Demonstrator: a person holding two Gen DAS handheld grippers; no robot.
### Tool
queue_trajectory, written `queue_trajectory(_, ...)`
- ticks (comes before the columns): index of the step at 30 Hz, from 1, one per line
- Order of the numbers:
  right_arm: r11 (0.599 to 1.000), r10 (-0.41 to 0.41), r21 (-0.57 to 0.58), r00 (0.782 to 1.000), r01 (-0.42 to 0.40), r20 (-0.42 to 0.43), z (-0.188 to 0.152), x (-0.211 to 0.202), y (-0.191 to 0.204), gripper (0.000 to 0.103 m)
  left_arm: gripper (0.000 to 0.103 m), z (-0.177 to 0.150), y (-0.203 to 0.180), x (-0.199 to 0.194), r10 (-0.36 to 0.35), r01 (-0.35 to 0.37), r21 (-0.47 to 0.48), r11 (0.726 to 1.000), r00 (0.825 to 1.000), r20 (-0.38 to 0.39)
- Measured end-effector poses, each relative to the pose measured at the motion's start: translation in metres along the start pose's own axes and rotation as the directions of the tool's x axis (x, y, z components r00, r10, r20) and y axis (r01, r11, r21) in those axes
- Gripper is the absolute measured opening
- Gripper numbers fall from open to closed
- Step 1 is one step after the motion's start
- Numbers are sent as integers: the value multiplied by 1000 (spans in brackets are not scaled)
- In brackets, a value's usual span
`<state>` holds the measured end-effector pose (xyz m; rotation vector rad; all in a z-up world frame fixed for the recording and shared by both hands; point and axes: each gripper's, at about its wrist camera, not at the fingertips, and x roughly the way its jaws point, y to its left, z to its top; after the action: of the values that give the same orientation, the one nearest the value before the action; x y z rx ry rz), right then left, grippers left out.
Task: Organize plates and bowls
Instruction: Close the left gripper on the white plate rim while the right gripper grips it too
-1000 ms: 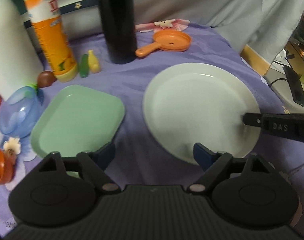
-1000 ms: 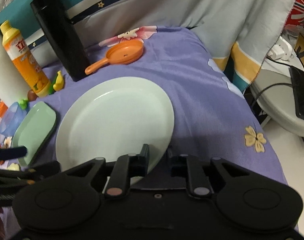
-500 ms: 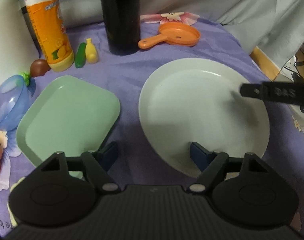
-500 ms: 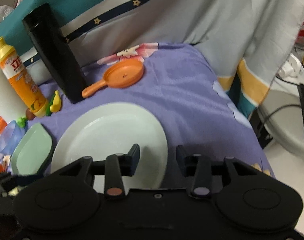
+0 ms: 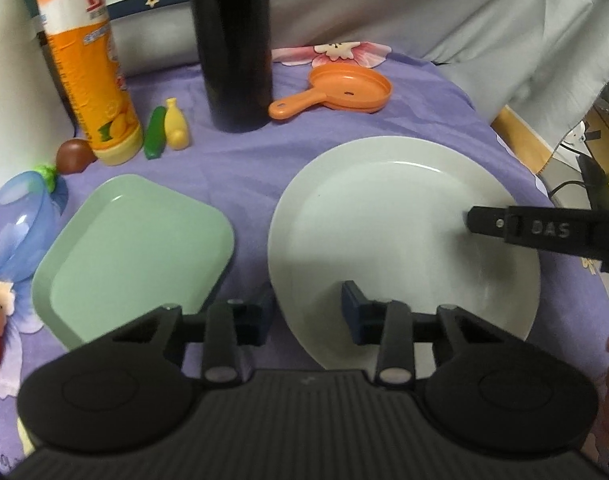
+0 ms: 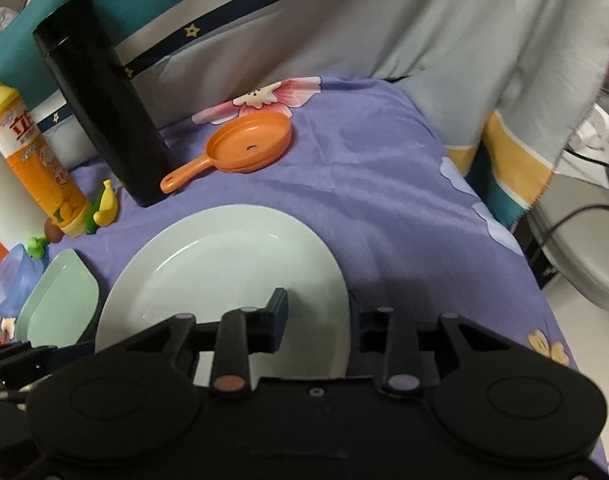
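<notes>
Both tongs open: left tongs (image 5: pixel 307 308) straddle near rim of white plate (image 5: pixel 388 216), right tongs (image 6: pixel 318 320) straddle its right rim, near desk's right edge.

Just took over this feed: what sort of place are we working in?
Probably a home, a makeshift table under a purple floral cloth: dish-soap bottle, round plate, toy orange pan.
</notes>
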<state>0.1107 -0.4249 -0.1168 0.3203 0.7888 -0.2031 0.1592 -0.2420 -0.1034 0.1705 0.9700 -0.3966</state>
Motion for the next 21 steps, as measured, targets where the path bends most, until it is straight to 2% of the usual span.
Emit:
queue_trajectory(6,1000,19,-6,1000,-18,12,-9,-33,14,32,31,-5,17,-31,10,-10,-18,1000,1000,29)
queue_trajectory(11,998,69,9,998,-69,5,-19,-64,33,32,30,-16,44,-66,25,-23,-48,999,999,40)
queue_trajectory(16,992,119,-34,993,-119,-10,-34,-90,74,32,30,-39,82,-106,68,-64,-87,994,997,47)
queue_trajectory(21,979,188,-70,980,-192,-61,-59,-108,123,32,30,-75,126,-141,127,-121,-126,985,991,38)
